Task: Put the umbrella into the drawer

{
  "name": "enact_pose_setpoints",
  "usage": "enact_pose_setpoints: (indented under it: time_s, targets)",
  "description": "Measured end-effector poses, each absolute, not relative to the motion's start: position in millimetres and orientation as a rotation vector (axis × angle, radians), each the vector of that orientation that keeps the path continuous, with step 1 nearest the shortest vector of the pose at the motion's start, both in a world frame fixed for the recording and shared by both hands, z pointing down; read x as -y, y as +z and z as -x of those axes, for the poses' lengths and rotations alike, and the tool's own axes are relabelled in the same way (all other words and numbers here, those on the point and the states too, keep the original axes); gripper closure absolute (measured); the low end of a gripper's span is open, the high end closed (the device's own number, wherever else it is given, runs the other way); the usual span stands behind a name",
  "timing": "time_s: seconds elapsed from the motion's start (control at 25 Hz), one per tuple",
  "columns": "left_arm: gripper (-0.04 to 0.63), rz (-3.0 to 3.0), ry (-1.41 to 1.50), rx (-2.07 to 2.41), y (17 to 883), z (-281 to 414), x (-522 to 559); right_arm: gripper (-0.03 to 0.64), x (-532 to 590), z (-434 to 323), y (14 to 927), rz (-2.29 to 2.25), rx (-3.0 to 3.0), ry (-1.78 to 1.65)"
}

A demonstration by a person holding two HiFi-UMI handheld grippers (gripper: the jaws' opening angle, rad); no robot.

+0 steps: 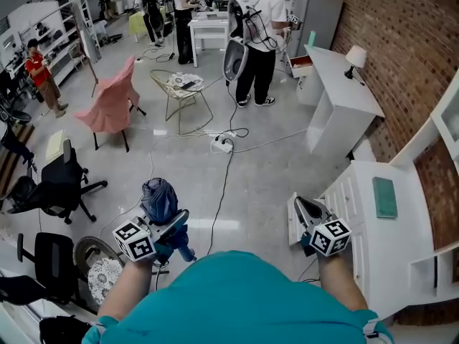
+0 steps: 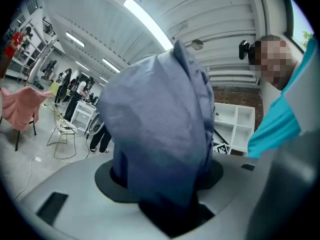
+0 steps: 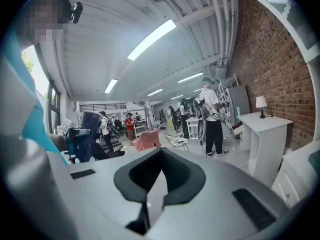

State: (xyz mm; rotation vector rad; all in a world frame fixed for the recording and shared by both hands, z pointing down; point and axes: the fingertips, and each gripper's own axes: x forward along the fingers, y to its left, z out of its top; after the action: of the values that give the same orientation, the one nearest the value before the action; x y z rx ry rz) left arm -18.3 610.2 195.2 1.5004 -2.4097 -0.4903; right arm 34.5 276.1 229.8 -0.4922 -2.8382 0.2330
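Observation:
The umbrella point(image 1: 159, 199) is folded, dark blue, and stands upright in my left gripper point(image 1: 172, 226) at the lower left of the head view. In the left gripper view its fabric point(image 2: 160, 129) fills the middle, and the jaws of the left gripper point(image 2: 162, 194) are shut around its lower end. My right gripper point(image 1: 310, 210) is by a white drawer point(image 1: 294, 224) pulled out of the white cabinet point(image 1: 387, 249). In its own view the right gripper point(image 3: 157, 181) is shut with nothing between its pads, and the umbrella point(image 3: 91, 134) shows far left.
Black office chairs point(image 1: 61, 181) and a round patterned stool point(image 1: 104, 274) stand at my left. A cable and power strip point(image 1: 224, 145) cross the floor ahead. Farther off are a pink chair point(image 1: 111, 106), a wire table point(image 1: 183, 92), a standing person point(image 1: 258, 34) and a white desk point(image 1: 344, 92).

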Motion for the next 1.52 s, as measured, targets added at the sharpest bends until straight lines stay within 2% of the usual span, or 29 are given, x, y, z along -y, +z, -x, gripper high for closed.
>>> enact_pose_setpoints:
  time_s: [0.64,0.96,1.24,1.52]
  targets:
    - [0.334,-1.507,-0.512,2.424,182.3,-9.9,-485.7,0.595,-163.9,-66.8,227.0,0.551,2.837,0.142]
    - [0.334,-1.487,-0.499,2.42,183.7,-1.2,-446.4,0.594,-126.7,-57.5,234.9,0.596,2.819,0.119]
    - [0.334,-1.496,-0.507,2.391,197.4,47.0,-448.4,0.594,-142.9,-15.9,248.7,0.64,2.79,0.087]
    - [0.334,-1.633,-0.527,2.292,222.4,149.7,-466.6,0.594,-173.6,71.4,263.4,0.522,2.801,0.058]
